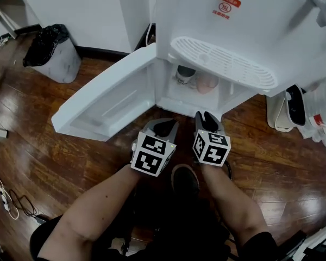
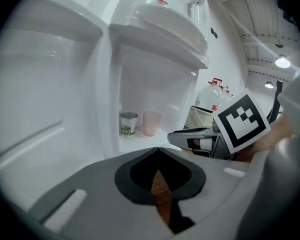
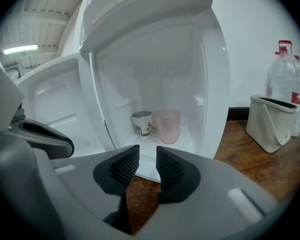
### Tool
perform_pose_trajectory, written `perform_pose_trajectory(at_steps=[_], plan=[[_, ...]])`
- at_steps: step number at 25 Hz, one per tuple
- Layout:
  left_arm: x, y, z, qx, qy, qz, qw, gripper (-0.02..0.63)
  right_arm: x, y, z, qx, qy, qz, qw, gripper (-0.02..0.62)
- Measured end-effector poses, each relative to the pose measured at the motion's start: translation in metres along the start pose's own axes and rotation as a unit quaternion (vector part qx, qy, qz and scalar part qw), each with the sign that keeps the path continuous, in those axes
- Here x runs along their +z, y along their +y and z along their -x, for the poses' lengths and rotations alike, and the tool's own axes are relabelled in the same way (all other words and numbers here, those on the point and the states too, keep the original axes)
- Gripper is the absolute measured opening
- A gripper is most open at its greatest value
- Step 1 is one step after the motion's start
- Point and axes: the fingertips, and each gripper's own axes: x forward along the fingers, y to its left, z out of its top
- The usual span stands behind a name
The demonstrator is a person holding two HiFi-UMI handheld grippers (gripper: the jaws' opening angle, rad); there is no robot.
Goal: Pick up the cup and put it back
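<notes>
Pink cup stands beside a printed cup in the white dispenser's open cabinet, upper centre; below, left gripper closed, empty; right gripper narrowly parted, empty.

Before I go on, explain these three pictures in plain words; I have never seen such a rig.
There is no robot here. A person holds a grasping tool in each hand; the cubes with black and white squares are part of the tools. The head view comes from a camera on the person's head, looking down at both forearms. The other two come from cameras riding on each tool, looking along its jaws. Ahead stands a white water dispenser with its lower cabinet door swung open over a wooden floor. On the shelf inside, a printed cup and a pink cup stand side by side. Nothing is held: the left tool has its jaws together, the right tool shows a narrow gap, and both are short of the cups.
</notes>
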Motion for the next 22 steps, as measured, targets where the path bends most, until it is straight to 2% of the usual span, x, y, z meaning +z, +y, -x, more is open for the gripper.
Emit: perform_pose_trajectory(at_steps=[4,9,12,15,17,19,22], plan=[[0.016,-0.013,0.028,-0.010,-0.008,-0.017,0.9998,0.061,0.015,0.012,0.037,0.009,-0.015,-0.005,1.000,0.061],[0.056,-0.023,0.070,-0.035,-0.023,-0.039,0.9984,0.061,0.039,0.023,0.089,0.029,-0.026,-0.002,0.999,0.008],[0.073,-0.030,0.102,-0.044,-0.023,-0.069,0.9963,0.061,0.051,0.032,0.116,0.045,-0.025,0.002,0.999,0.003],[0.088,-0.043,0.135,-0.052,-0.029,-0.058,0.9965,0.061,0.055,0.042,0.145,0.061,-0.017,0.006,0.998,0.003],[0.105,-0.055,0.155,-0.063,-0.034,-0.069,0.9950,0.061,0.061,0.049,0.162,0.076,-0.013,0.012,0.997,0.003],[0.127,-0.064,0.176,-0.073,-0.048,-0.090,0.9921,0.061,0.071,0.058,0.179,0.093,-0.015,0.019,0.995,0.003],[0.156,-0.073,0.210,-0.085,-0.071,-0.100,0.9887,0.061,0.095,0.071,0.205,0.116,-0.027,0.041,0.992,0.002]])
